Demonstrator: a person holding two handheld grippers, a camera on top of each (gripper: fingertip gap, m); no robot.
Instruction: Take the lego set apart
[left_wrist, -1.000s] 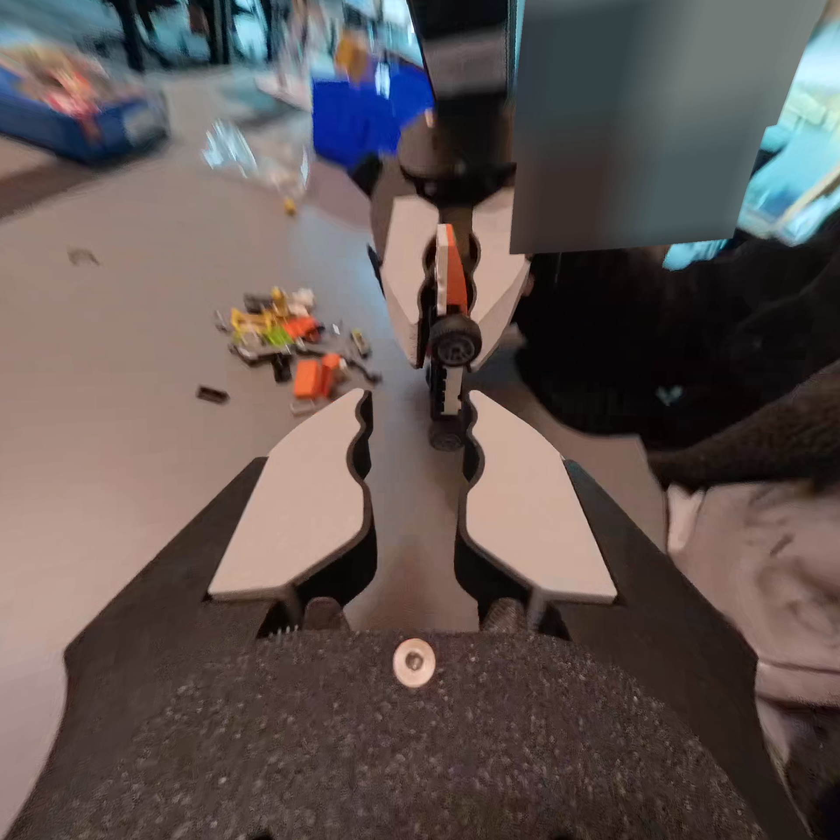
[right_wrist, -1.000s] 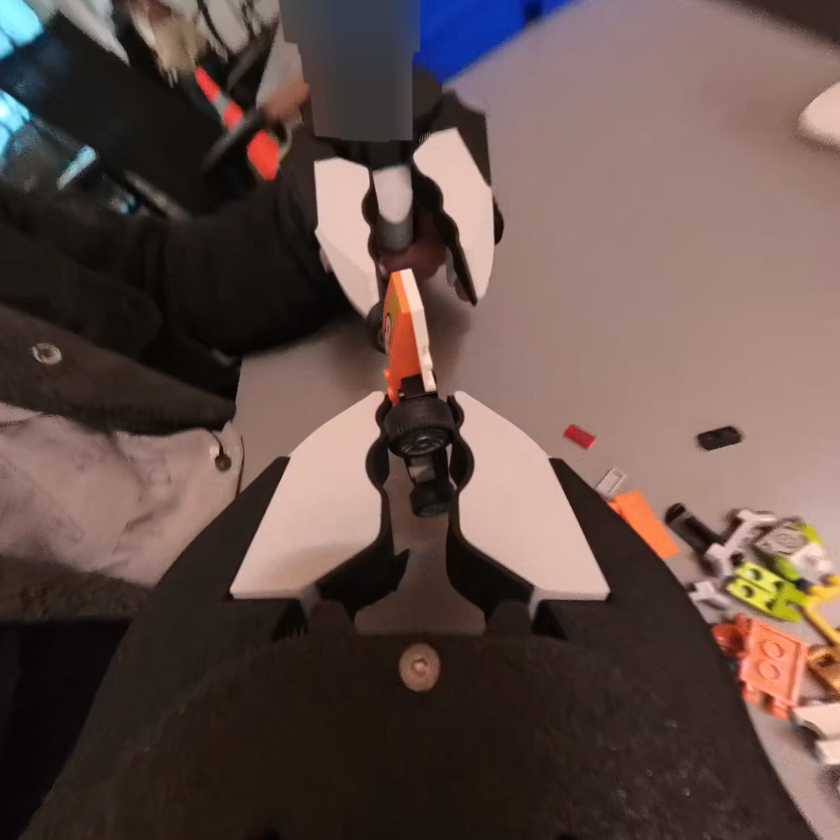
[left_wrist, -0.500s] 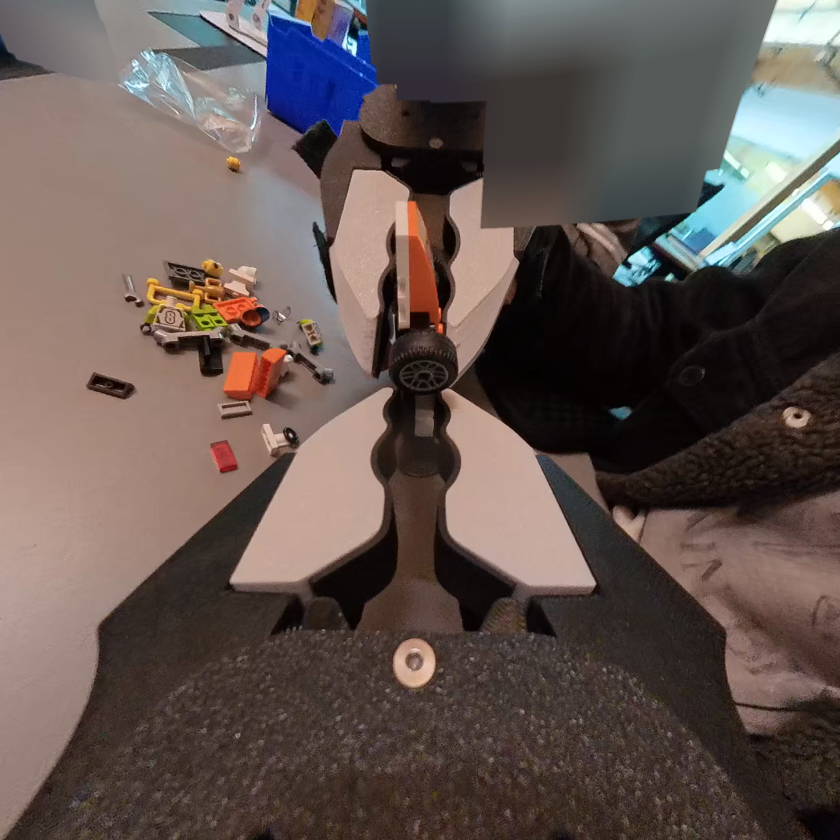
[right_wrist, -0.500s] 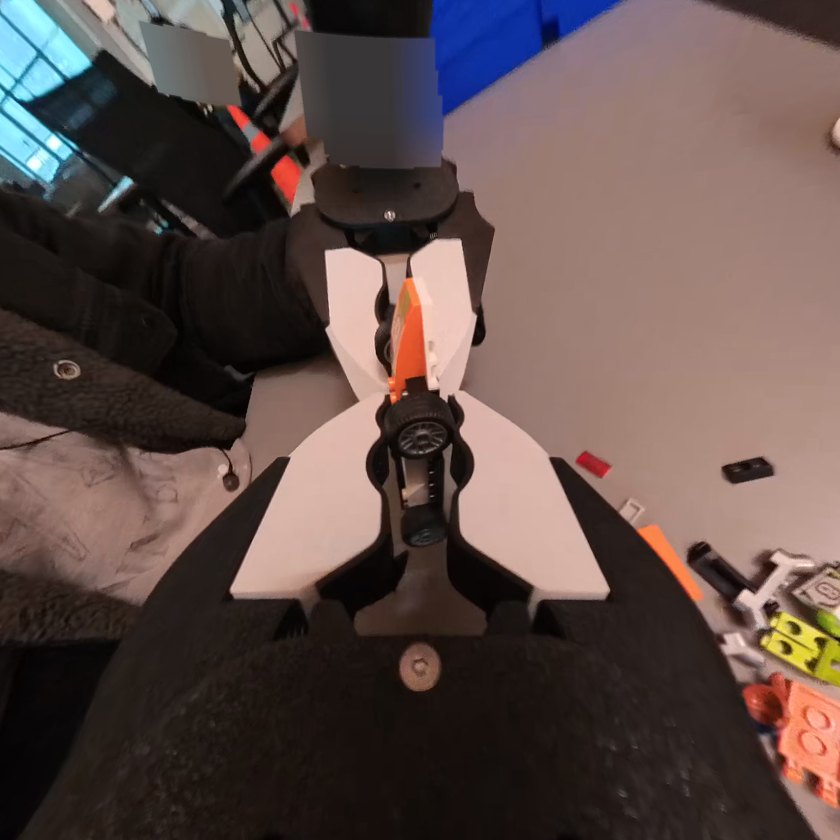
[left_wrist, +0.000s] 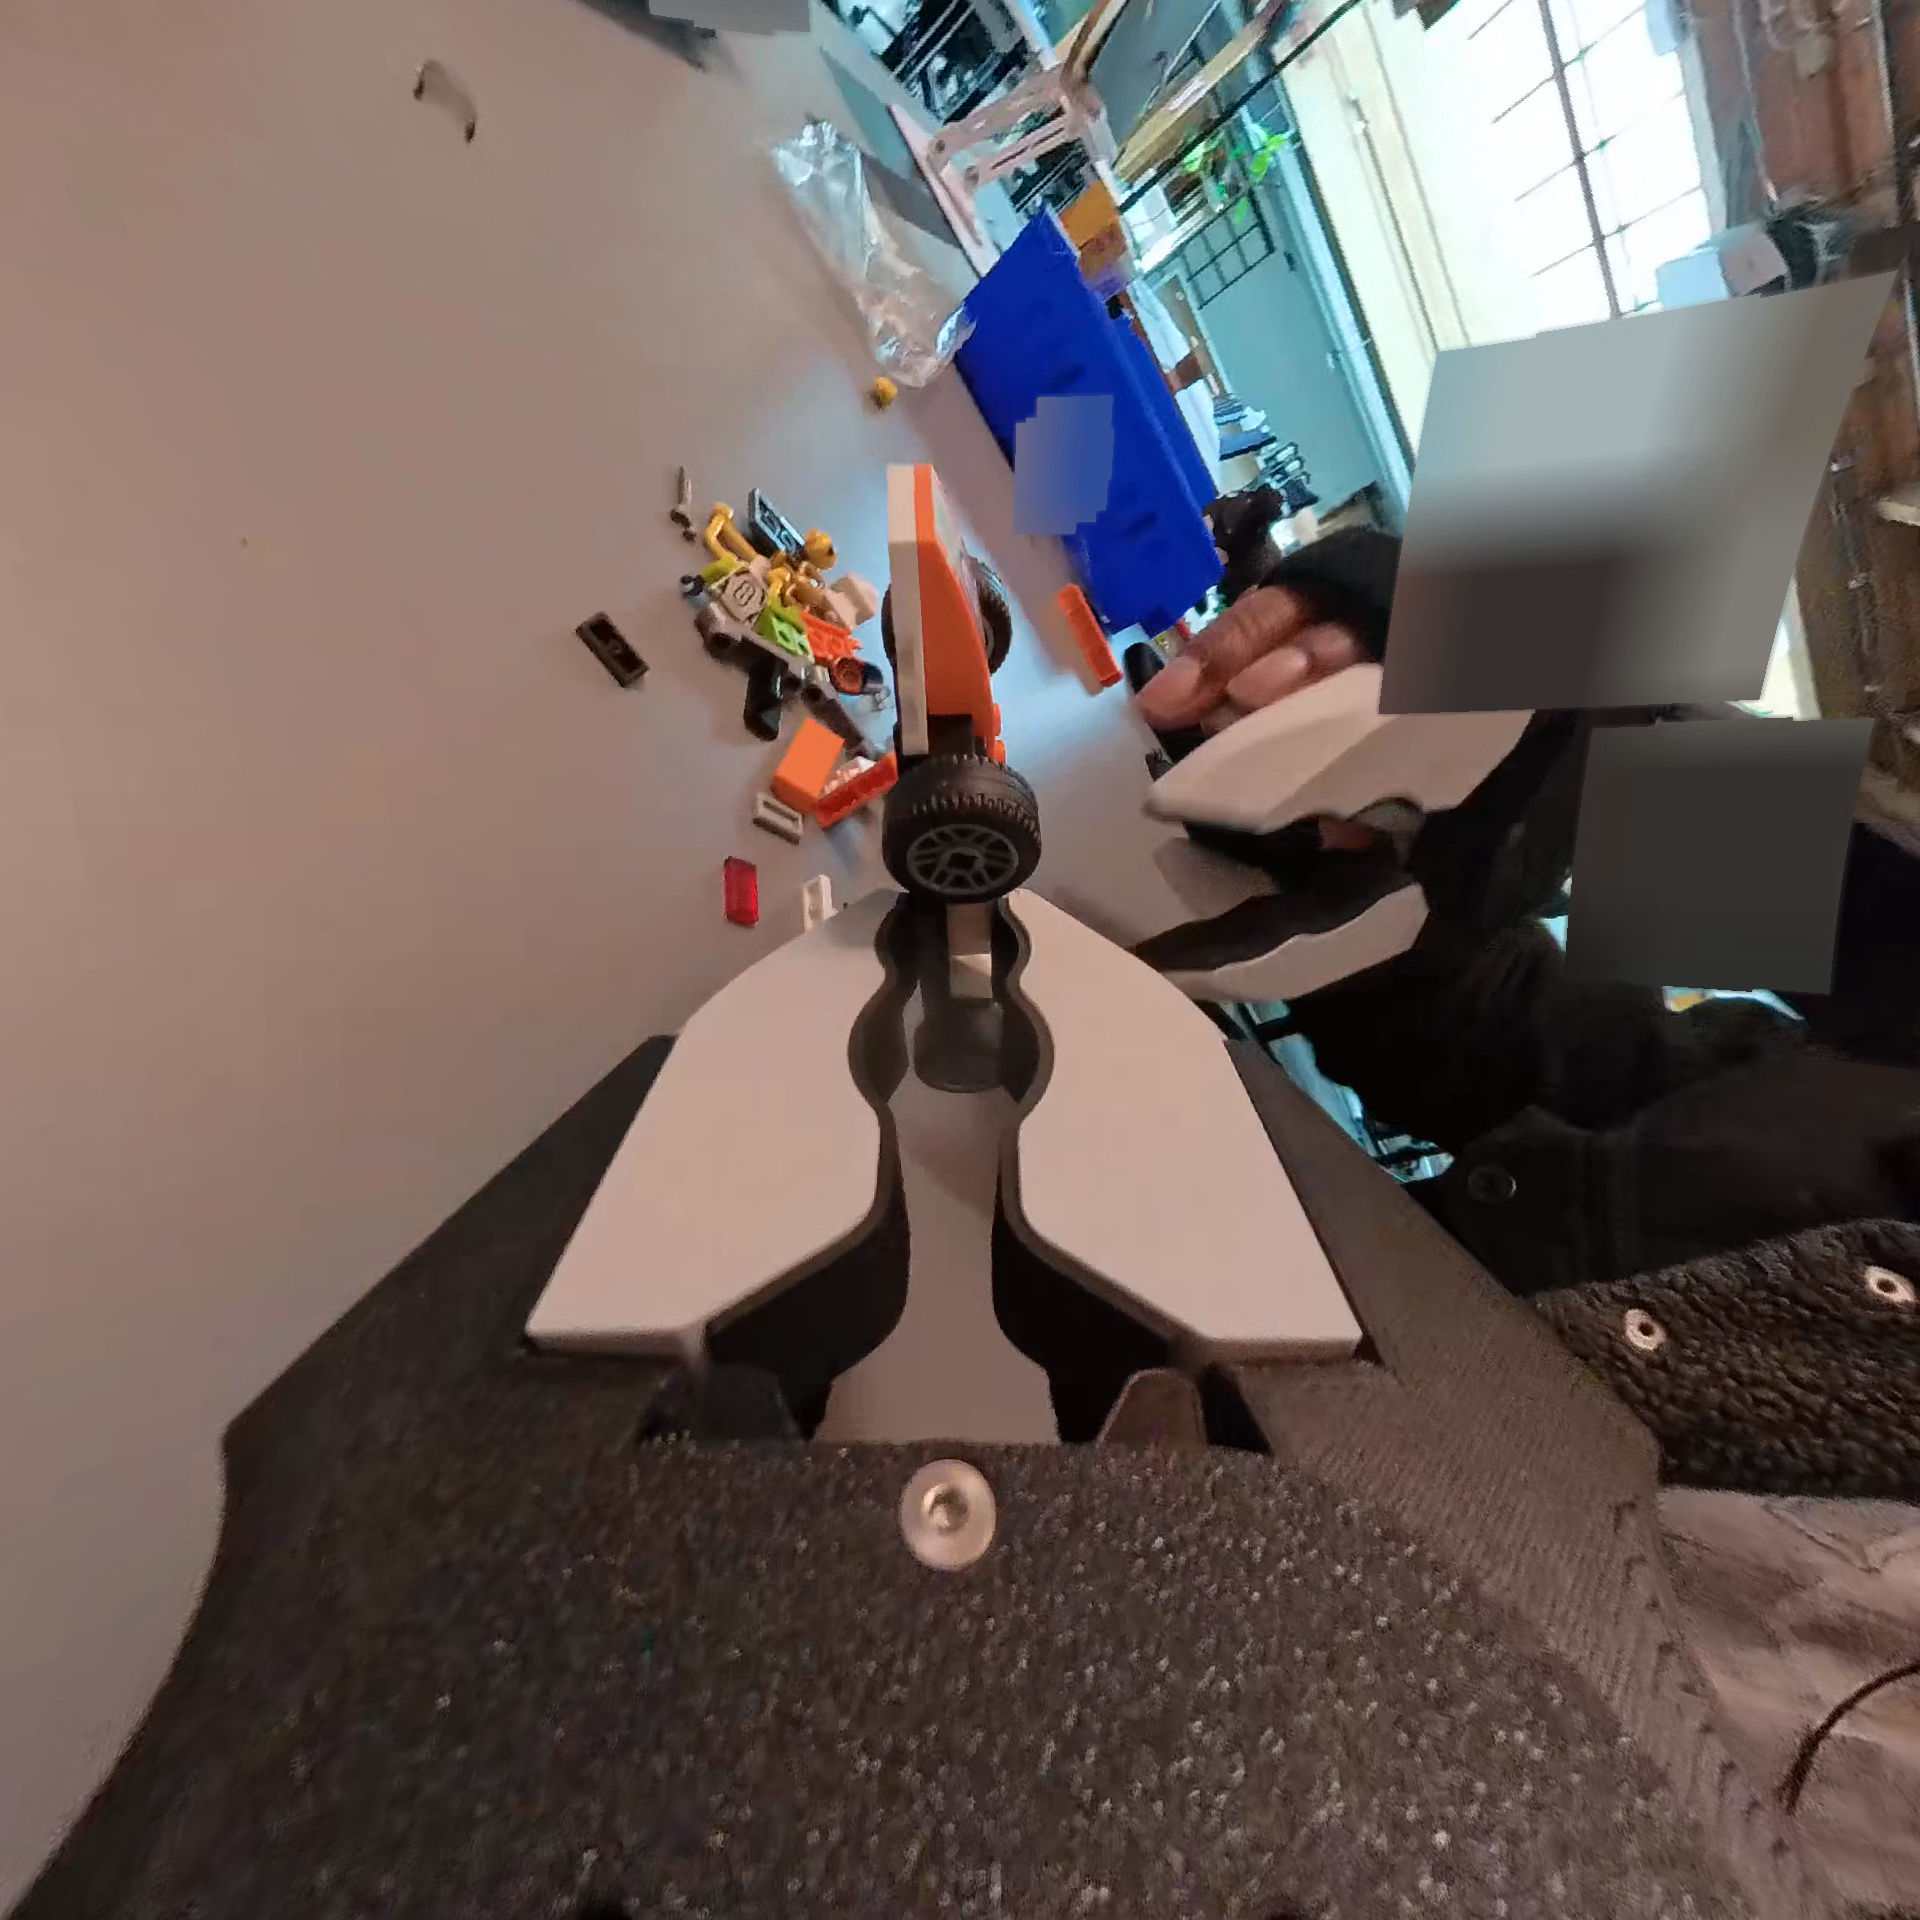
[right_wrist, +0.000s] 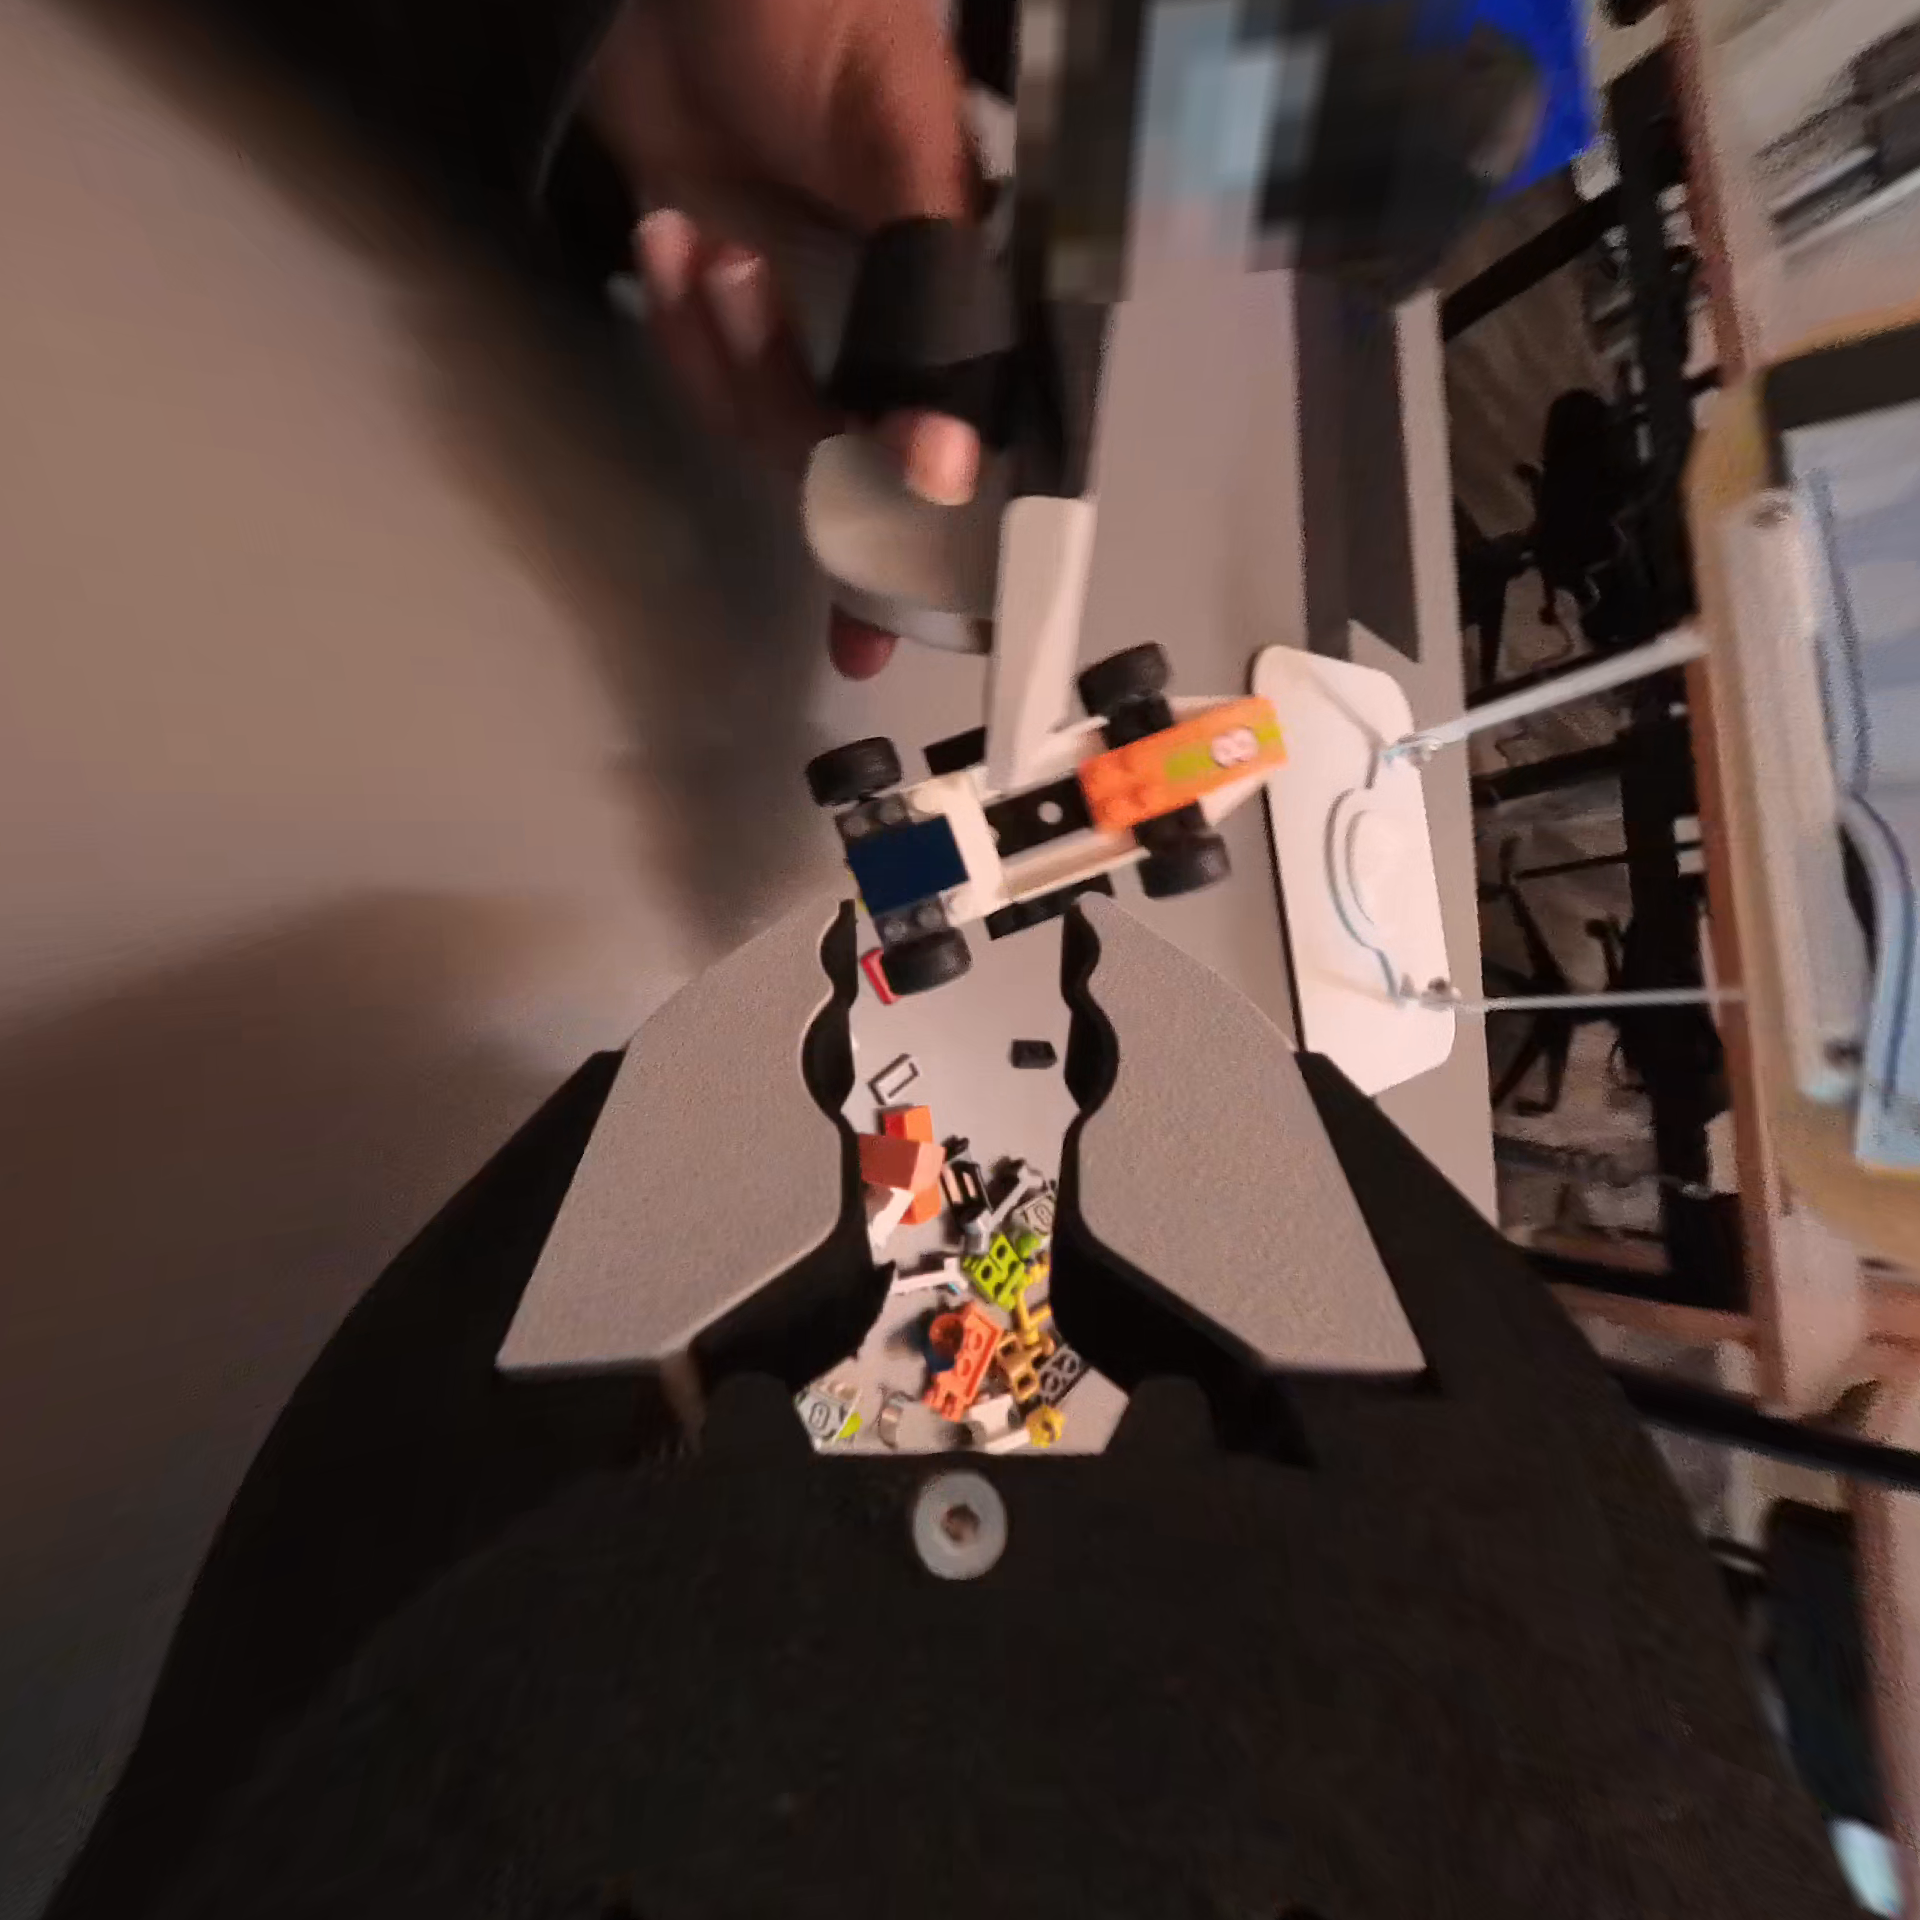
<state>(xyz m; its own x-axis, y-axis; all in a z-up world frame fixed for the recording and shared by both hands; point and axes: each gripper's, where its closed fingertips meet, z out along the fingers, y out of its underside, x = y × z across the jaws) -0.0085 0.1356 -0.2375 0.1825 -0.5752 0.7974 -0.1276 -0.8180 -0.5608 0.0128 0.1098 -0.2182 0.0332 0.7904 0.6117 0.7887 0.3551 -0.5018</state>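
The left gripper (left_wrist: 954, 935) is closed on the tail end of the car (left_wrist: 940, 665), its jaws pinching the chassis between the rear wheels, so the car stands out beyond the fingertips, above the table (left_wrist: 312, 623) and clear of it; the right gripper (right_wrist: 961, 925) is parted and empty, the jaws fairly wide, with the car just past its tips and not touching them. The car looks light and rigid, hard smooth plastic held together only by stud friction, so I judge it will slip under a loose pinch and shed parts if twisted hard; the wheels turn on their axles and make poor holds; the orange nose (right_wrist: 1179, 764) or the blue tile (right_wrist: 902, 860) on top looks the better place for the free gripper to bite, pulling straight off the studs. The left view shows the car end-on, a rear wheel (left_wrist: 961, 836) large in front, with the pile (left_wrist: 790, 644) of loose pieces on the table beyond the car and a blue bin (left_wrist: 1091, 416) farther off; it hides the car's top. The right view, blurred, shows that top side and all four wheels, with the pile seen between its own jaws and a white card (right_wrist: 1351, 862) beyond the car.
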